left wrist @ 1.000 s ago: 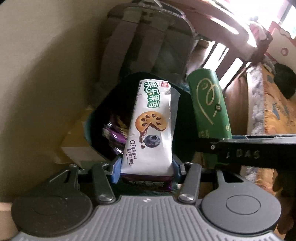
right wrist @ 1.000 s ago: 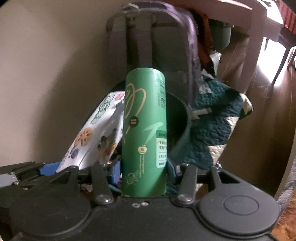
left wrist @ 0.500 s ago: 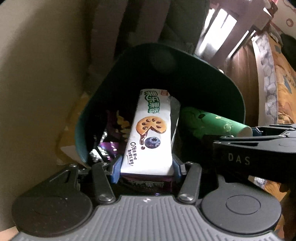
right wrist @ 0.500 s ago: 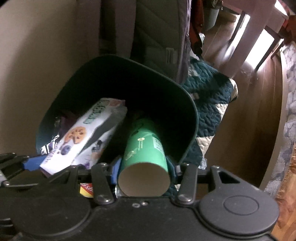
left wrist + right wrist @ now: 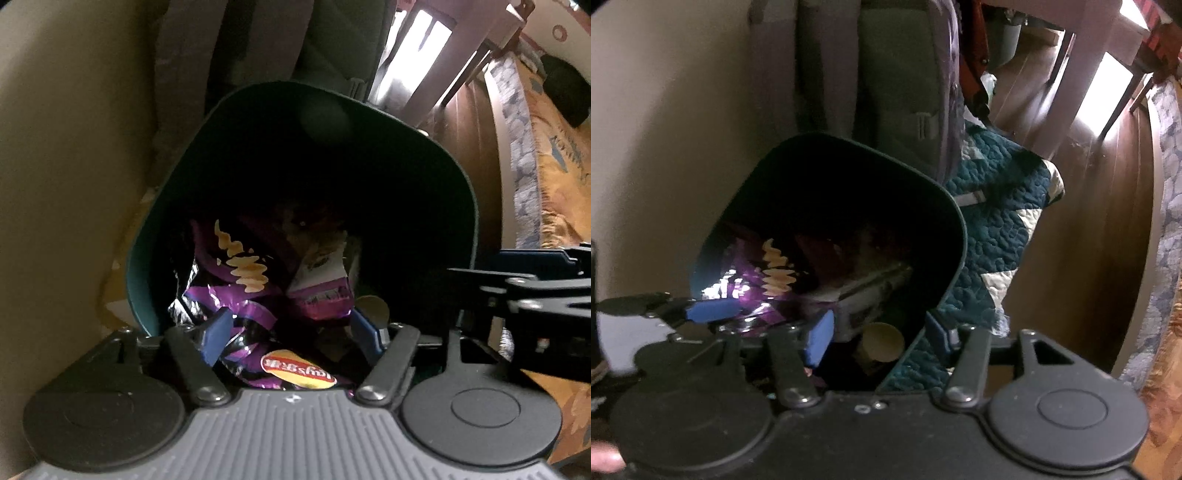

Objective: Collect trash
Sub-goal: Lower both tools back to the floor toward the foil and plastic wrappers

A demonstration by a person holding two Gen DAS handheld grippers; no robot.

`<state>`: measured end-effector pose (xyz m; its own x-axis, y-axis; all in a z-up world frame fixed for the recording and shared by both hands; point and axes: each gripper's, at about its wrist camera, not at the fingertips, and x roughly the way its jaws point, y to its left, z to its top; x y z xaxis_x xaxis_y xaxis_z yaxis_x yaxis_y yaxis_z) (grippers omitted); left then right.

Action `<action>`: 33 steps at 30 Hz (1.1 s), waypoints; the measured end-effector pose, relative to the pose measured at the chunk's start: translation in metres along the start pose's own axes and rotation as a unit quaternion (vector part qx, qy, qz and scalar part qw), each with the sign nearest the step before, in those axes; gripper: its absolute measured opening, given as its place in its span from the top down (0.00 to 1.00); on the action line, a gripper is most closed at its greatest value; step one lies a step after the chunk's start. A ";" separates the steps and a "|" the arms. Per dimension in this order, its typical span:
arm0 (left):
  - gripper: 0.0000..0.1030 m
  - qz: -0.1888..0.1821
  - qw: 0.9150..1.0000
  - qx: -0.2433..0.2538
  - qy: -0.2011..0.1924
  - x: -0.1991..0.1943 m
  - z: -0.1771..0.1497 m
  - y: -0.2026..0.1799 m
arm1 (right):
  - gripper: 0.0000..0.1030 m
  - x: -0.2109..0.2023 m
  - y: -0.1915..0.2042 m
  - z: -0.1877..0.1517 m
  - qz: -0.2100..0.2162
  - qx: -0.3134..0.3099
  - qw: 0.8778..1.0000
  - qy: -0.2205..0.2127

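Beige wall (image 5: 66, 155) along the left, wooden floor (image 5: 1082, 206) running off to the right, grey backpack (image 5: 886, 81) leaning upright behind. Dark green trash bin (image 5: 436, 155) standing on the floor against the wall, its rounded rim wide open toward both cameras. Quilted teal blanket (image 5: 997, 229) pressed against the bin's right wall. Inside the bin, purple chip bag (image 5: 236, 280) crumpled at the near left edge, white-and-purple snack wrapper (image 5: 321, 284) lying just right of it, green tube (image 5: 882, 343) end-on at the near right, tan open end showing. Left gripper (image 5: 291, 328) poised over the near rim, blue fingers (image 5: 216, 332) spread apart, clamped on nothing. Right gripper (image 5: 882, 328) likewise apart and empty, straddling the bin's right rim, one finger inside, one outside.
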<state>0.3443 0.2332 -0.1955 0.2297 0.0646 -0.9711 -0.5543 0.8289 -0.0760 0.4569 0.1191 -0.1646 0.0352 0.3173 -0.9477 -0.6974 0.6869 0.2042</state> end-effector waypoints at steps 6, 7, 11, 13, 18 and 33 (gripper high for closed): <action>0.32 -0.009 0.999 -0.014 -0.043 -0.026 -0.012 0.001 | 0.39 -0.032 0.001 -0.020 0.018 -0.039 0.999 -0.032; 0.32 -0.008 0.999 -0.013 -0.051 -0.031 -0.015 -0.001 | 0.39 -0.037 -0.001 -0.024 0.025 -0.042 0.998 -0.037; 0.32 0.003 0.994 -0.009 -0.107 -0.060 -0.033 -0.016 | 0.39 -0.054 -0.014 -0.039 0.045 -0.054 0.996 -0.053; 0.32 0.010 0.991 -0.008 -0.134 -0.072 -0.041 -0.027 | 0.39 -0.061 -0.025 -0.047 0.051 -0.060 0.995 -0.063; 0.32 0.040 0.984 0.001 -0.172 -0.088 -0.057 -0.080 | 0.30 -0.078 -0.070 -0.066 0.069 -0.081 0.990 -0.090; 0.21 0.009 0.988 -0.075 -0.134 0.024 -0.059 -0.247 | 0.08 -0.031 -0.276 -0.084 0.079 -0.143 0.983 -0.084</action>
<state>0.4398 -0.0024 -0.2130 0.4110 0.2406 -0.8793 -0.6685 0.7353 -0.1112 0.5887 -0.1353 -0.2118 0.0115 0.5251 -0.8510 -0.8757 0.4161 0.2449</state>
